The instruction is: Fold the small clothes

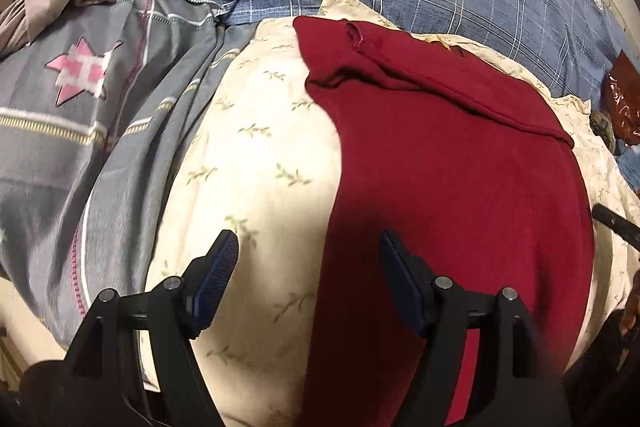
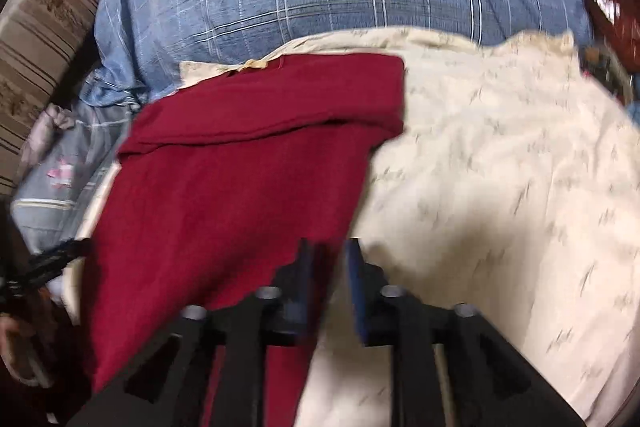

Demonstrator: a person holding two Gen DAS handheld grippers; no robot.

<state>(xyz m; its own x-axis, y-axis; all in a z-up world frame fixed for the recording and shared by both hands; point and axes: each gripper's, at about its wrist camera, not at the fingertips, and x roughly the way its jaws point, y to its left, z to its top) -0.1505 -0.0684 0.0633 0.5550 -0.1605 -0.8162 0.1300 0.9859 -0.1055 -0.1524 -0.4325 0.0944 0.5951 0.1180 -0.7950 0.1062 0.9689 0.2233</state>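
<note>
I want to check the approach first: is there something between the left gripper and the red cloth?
Nothing visible. The left gripper hangs open just above the red cloth's left edge, over the cream floral sheet.

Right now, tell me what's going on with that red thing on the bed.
A person holding a gripper in each hand is folding a dark red garment spread on a cream floral cloth. Its far end is already turned over in a fold. The left gripper hovers open over the garment's left edge, holding nothing. The right gripper is at the near right edge with red fabric between its narrowly parted jaws; the blur hides whether they pinch it.
</note>
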